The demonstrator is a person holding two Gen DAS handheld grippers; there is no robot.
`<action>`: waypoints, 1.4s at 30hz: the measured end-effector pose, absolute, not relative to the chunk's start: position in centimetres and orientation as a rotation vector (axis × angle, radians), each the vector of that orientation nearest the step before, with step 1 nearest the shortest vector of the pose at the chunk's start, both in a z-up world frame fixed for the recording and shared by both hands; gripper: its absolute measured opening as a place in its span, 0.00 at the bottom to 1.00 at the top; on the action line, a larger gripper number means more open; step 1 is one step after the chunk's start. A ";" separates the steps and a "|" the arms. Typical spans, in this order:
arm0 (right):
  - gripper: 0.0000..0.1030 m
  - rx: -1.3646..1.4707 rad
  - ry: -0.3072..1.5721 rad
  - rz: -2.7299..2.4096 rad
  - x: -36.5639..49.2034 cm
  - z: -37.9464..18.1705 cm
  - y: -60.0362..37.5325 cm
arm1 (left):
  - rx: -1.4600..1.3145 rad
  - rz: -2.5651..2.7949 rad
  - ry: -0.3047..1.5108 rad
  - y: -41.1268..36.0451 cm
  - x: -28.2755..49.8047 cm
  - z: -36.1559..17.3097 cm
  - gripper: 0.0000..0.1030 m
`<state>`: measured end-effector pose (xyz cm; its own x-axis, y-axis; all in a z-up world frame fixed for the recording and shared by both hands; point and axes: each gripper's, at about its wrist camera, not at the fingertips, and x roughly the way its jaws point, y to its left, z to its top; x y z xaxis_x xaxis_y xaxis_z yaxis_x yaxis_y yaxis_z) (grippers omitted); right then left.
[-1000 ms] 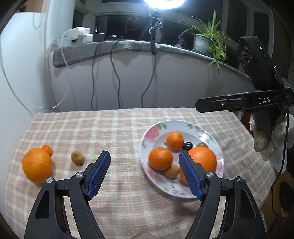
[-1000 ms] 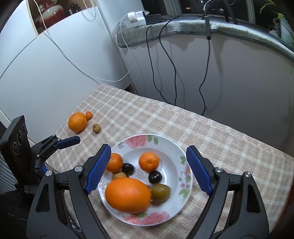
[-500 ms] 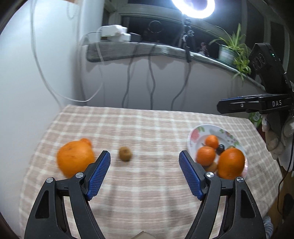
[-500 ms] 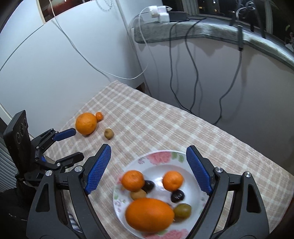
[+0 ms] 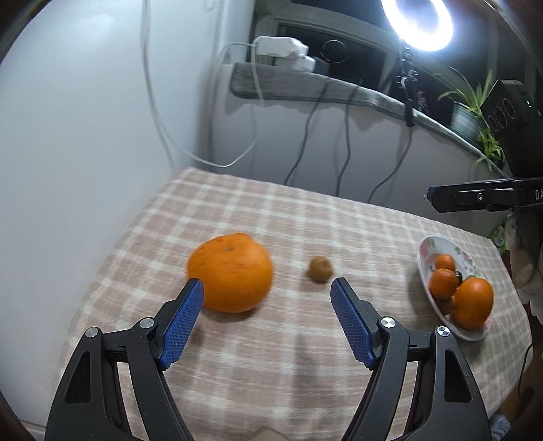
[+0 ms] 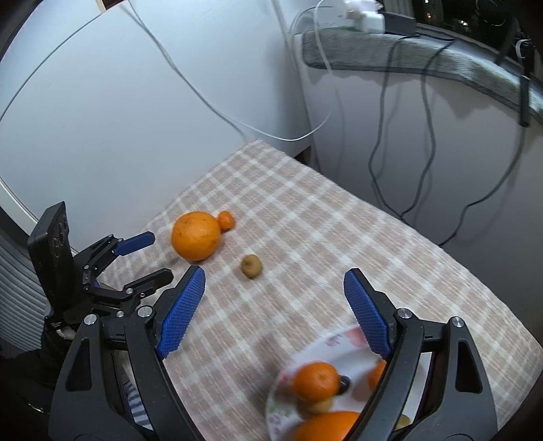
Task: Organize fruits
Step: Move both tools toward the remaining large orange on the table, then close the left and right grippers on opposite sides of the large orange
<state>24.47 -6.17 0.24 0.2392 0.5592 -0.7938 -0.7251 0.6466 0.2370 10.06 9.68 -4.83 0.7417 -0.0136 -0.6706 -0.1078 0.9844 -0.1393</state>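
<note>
Fruits on the floral plate (image 6: pixel 327 342) are partly cut off behind the right gripper (image 6: pixel 275 281). Another large orange (image 5: pixel 230 273), half hiding a small mandarin (image 6: pixel 226 219), sits near the kiwi (image 5: pixel 320 269) on the checked cloth (image 5: pixel 271 220). Left gripper (image 5: pixel 266 288) and right both gape, empty.

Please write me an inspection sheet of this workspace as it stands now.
Surface: checked tablecloth over the table.
Job's things: large orange touching a small orange; a kiwi lies apart; flowered plate holds oranges and small dark fruit.
Clutter: nothing seen.
Grippers: left claw open, empty, by the large orange; right claw open, empty, above the plate's edge.
Cables: white cable and dark cables hang behind the table.
Surroundings: ring light, potted plant, grey ledge.
</note>
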 end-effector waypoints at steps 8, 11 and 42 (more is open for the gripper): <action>0.84 -0.201 1.068 0.935 24.9 -1.5 -1.3 | -0.232 0.078 0.764 12.5 10.5 -6.4 0.79; 0.84 -0.206 1.093 0.965 24.8 -2.1 0.7 | -0.261 0.072 0.775 13.3 10.9 -7.2 0.79; 0.81 -0.091 1.319 1.064 25.2 -8.1 9.5 | -0.381 -0.006 0.823 14.6 13.2 -9.2 0.79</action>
